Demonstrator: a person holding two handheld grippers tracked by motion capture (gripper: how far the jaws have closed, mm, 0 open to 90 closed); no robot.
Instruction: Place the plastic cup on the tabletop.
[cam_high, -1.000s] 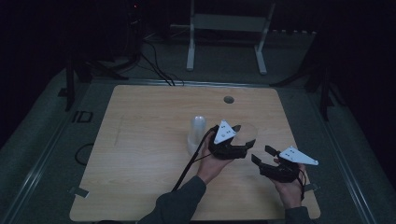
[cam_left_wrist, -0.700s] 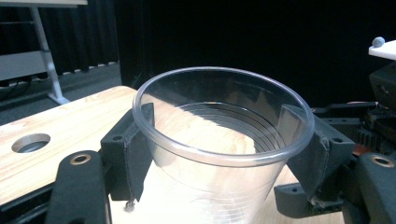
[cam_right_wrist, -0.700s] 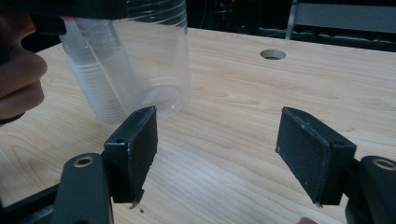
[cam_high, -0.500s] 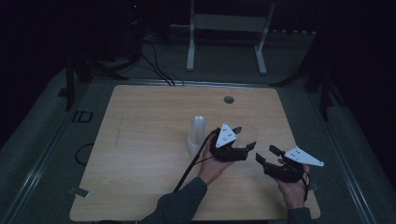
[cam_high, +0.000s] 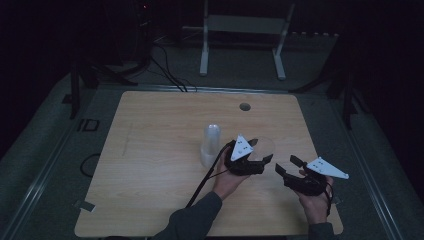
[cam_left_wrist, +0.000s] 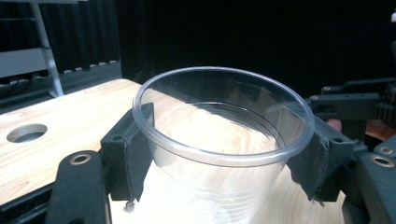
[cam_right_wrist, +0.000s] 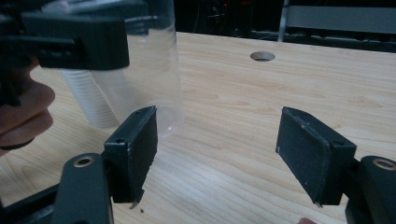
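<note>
Now, at the worktop (cam_high: 150, 150):
Left tongs (cam_high: 257, 152): clamped on the rim of a clear plastic cup (cam_left_wrist: 219, 140), held upright just above the wood.
Right tongs (cam_right_wrist: 219, 154): wide apart, nothing between them, just beside the cup.
Stack of cups (cam_high: 210, 145): standing left of the held cup.

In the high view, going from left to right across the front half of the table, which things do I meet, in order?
Cup stack → left gripper, shut on a clear cup → right gripper, open.
</note>
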